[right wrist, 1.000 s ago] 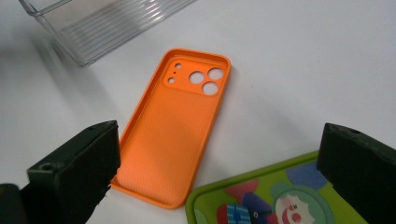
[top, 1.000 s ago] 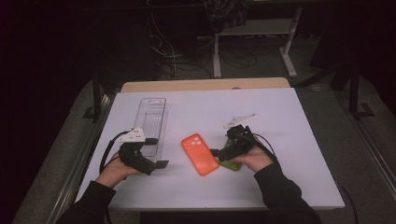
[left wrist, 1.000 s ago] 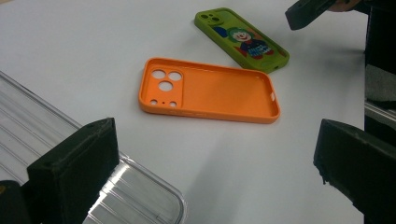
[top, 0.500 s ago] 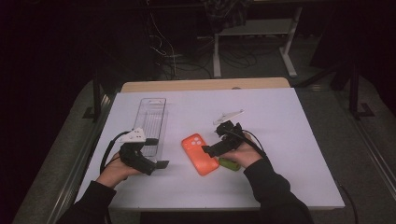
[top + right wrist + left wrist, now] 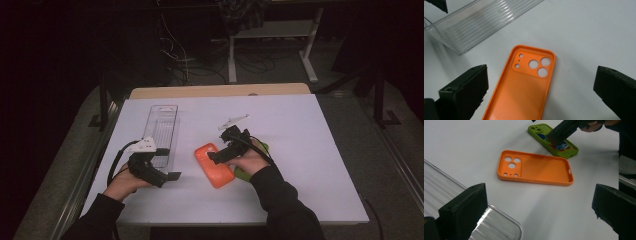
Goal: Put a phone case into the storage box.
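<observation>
1. I see the orange phone case (image 5: pixel 214 165) lying flat on the white desk (image 5: pixel 310 150), hollow side up; its long axis runs diagonally in the high view, camera cut-outs at the far-left end, plain end toward me and to the right.
2. My right claw (image 5: pixel 216 157) hovers over the case's right part; its jaws stand wide apart and grip nothing, the case's camera end between them in the right gripper view.
3. My left claw (image 5: pixel 172 176) sits to the left of the case, jaws also wide open and empty, pointing toward it.
4. A green phone case (image 5: pixel 552 140) lies just beyond the orange one, near but not touching; it points much the same way.
5. A clear plastic tray (image 5: pixel 162 131) lies left of the case, well apart; bare desk lies on the near side, up to the front edge.
</observation>
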`<move>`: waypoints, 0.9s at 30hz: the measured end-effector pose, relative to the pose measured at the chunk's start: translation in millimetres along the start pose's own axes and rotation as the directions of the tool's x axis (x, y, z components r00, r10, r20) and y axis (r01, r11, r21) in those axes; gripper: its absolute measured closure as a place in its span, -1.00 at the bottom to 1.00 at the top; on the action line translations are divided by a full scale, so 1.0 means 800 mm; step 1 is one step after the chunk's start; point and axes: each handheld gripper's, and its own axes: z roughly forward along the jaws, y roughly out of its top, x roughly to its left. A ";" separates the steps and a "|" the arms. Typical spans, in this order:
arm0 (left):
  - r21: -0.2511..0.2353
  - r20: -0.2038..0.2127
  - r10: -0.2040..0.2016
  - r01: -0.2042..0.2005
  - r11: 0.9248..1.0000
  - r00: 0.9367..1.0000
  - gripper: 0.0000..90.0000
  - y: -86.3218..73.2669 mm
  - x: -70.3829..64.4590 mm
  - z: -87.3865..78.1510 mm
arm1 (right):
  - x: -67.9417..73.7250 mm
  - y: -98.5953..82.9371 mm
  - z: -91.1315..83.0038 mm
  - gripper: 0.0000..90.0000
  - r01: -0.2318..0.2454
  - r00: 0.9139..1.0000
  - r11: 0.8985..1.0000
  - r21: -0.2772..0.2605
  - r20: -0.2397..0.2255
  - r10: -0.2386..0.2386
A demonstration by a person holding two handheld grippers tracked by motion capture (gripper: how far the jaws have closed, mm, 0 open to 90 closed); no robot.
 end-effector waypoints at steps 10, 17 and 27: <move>0.000 -0.001 0.003 -0.003 1.000 1.000 -1.00 0.000 0.001 0.000 | 0.011 -0.004 0.015 -1.00 -0.022 1.000 1.000 0.017 0.013 0.022; -0.002 -0.002 -0.007 0.007 1.000 1.000 -1.00 0.000 0.001 -0.001 | 0.019 -0.012 0.032 -1.00 -0.033 0.999 0.998 0.049 0.039 0.031; -0.001 -0.002 -0.008 0.008 1.000 1.000 -1.00 -0.001 0.001 -0.001 | 0.032 -0.026 0.053 -1.00 -0.006 0.999 0.995 0.097 0.047 0.001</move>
